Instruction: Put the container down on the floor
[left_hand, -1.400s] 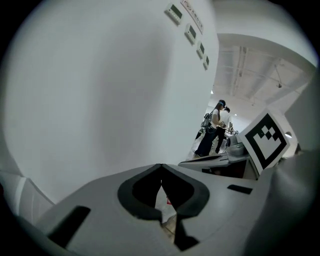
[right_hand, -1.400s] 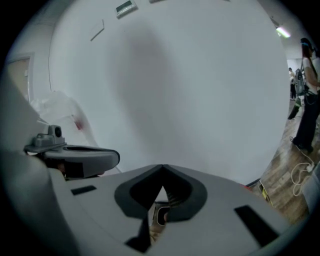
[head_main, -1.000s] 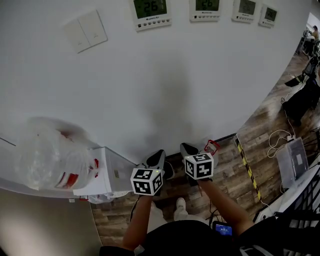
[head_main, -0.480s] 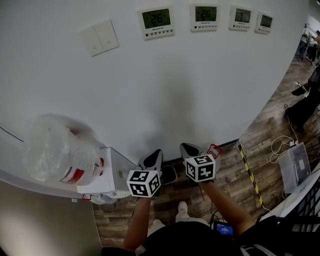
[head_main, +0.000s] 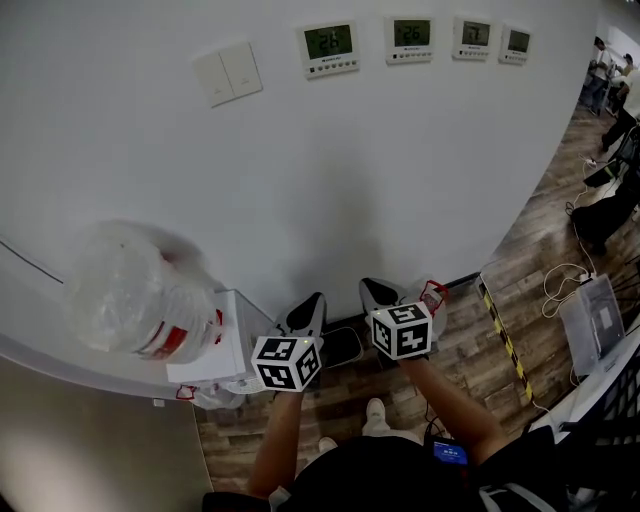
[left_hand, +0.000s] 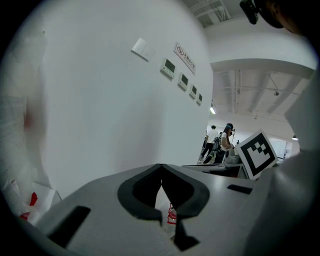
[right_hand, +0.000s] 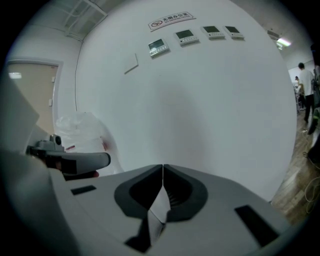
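Note:
Both grippers are held side by side in front of a white wall (head_main: 330, 180). My left gripper (head_main: 314, 303) is shut, its jaw tips touching and nothing between them (left_hand: 161, 166). My right gripper (head_main: 374, 293) is shut and empty too (right_hand: 163, 166). On the wooden floor below them lies a dark flat object (head_main: 343, 346). A small red wire-framed thing (head_main: 431, 295) stands by the wall base to the right; it also shows as a red shape (left_hand: 171, 215) below the left jaws. I cannot tell which of these is the container.
A big water bottle wrapped in clear plastic (head_main: 140, 295) sits on a white dispenser (head_main: 215, 350) at the left, also a pale bag (right_hand: 82, 131) in the right gripper view. Wall switches (head_main: 228, 73) and thermostat panels (head_main: 330, 47) hang above. Yellow-black tape (head_main: 500, 335) and cables cross the floor at right.
Both grippers have risen a little, still shut. The head view has tilted, so the wall panels and the wrapped bottle sit lower and further right in frame.

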